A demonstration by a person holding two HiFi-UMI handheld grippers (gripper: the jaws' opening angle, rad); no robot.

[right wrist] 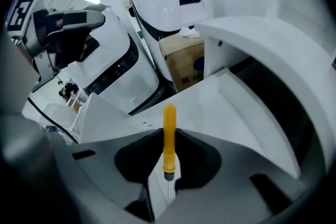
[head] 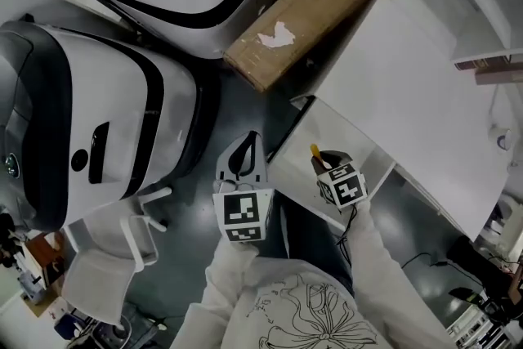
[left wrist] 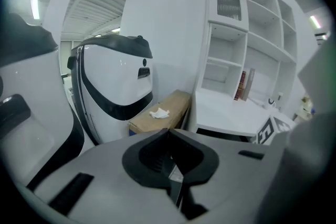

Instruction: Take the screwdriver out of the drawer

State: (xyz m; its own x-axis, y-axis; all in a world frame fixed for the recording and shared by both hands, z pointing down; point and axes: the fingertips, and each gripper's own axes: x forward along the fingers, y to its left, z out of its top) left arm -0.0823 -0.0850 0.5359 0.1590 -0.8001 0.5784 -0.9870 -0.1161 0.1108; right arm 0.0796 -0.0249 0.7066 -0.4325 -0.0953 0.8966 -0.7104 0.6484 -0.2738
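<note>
A screwdriver (right wrist: pixel 169 136) with a yellow handle stands between the jaws of my right gripper (right wrist: pixel 169 139), which is shut on it, handle pointing away from me. In the head view the screwdriver (head: pixel 315 151) and right gripper (head: pixel 327 161) hang just above the open white drawer (head: pixel 296 169). The drawer (right wrist: pixel 210 107) lies below the jaws in the right gripper view. My left gripper (head: pixel 248 147) hovers left of the drawer over the floor. Its jaws meet at the tips with nothing between them, as the left gripper (left wrist: pixel 169 139) view shows.
A white desk (head: pixel 392 78) spans the right, with white shelves (left wrist: pixel 236 60) above it. A cardboard box (head: pixel 302 16) lies beside the desk. Two large white and black machines (head: pixel 90 118) stand at the left. Cables (head: pixel 425 261) run over the floor at lower right.
</note>
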